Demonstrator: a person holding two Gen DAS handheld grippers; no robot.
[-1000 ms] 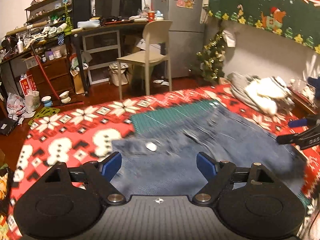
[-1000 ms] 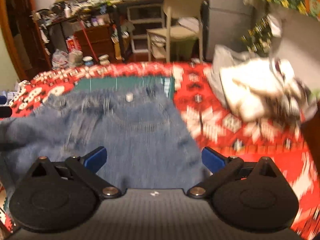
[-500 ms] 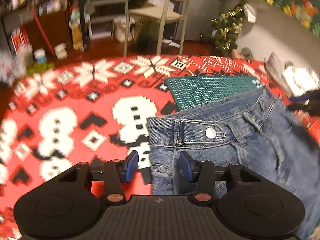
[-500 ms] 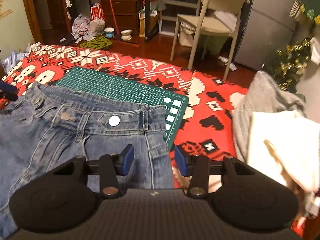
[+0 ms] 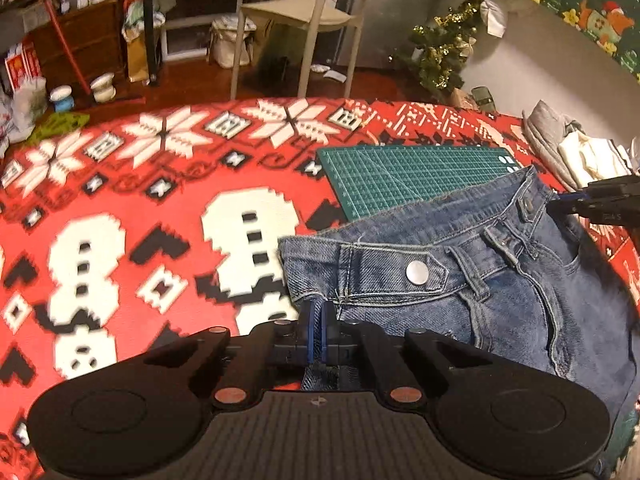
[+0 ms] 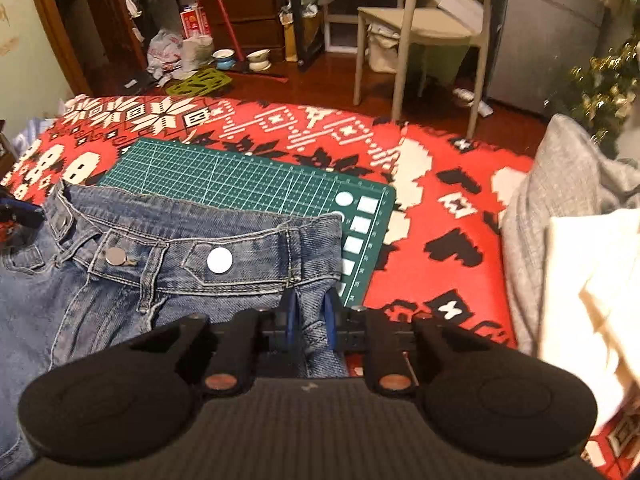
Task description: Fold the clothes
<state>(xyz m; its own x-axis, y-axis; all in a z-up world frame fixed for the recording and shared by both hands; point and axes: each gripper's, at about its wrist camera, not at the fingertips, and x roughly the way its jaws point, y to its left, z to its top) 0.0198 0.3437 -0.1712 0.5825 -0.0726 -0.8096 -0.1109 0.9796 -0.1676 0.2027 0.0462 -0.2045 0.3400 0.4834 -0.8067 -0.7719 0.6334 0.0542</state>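
Denim: jeans [image 5: 500,280] lie flat and unfolded on the red patterned cloth [image 5: 120,220], waistband ahead of both tools, its far edge over the green cutting mat [image 6: 240,178].
Left gripper [image 5: 318,334]: jaws have just been closing; now pinched onto the waist corner on its side.
Right gripper [image 6: 310,320]: jaws have just been closing; a bunch of denim at the opposite waist corner is squeezed between the pads.
Done: both top corners gripped, it seems.
Left: every fold; no crease shows yet.
Waiting: grey and white garments [image 6: 580,240] heaped to the right gripper's right.
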